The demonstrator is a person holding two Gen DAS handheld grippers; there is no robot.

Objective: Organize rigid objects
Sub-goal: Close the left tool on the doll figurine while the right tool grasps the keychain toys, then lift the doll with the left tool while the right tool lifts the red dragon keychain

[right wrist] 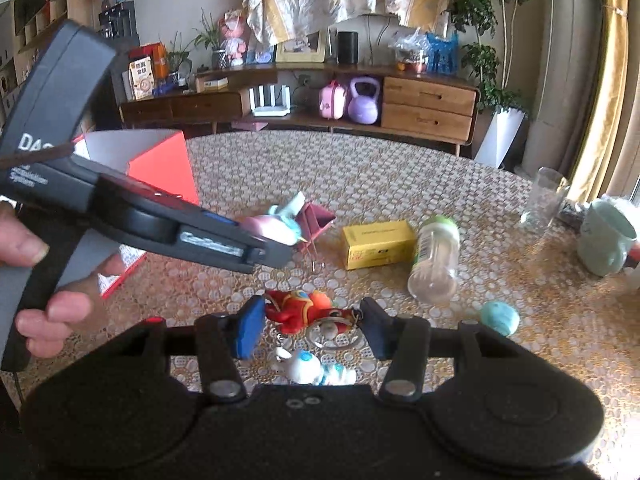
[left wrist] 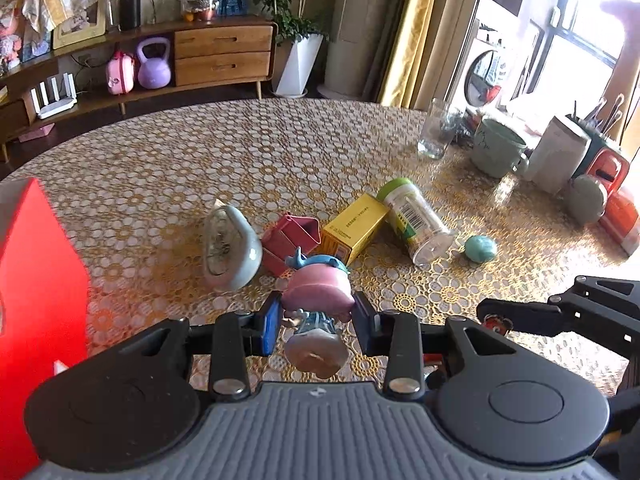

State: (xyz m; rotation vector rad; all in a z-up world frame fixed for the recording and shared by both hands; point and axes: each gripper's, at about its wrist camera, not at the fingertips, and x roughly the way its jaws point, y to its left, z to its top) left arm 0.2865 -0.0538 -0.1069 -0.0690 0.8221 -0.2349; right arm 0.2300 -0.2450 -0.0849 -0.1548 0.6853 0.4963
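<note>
The left hand-held gripper [left wrist: 316, 320] is pinching a pink-hatted figurine [left wrist: 318, 312] and the right hand-held gripper [right wrist: 310, 326] is clamping a red keychain toy [right wrist: 304, 308]; either is risking slipping onto the table [left wrist: 200, 168].

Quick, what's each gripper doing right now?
Left gripper: shut on the pink figurine.
Right gripper: shut on the red keychain toy.

A wooden sideboard [right wrist: 428, 110] stands against the far wall, with a purple kettlebell [right wrist: 363, 101] and a small pink case [right wrist: 332, 100] side by side on its lower shelf, left of the drawers. A potted plant in a white planter [left wrist: 298, 62] stands right of the sideboard. A yellow curtain [left wrist: 404, 40] hangs by the window.
</note>
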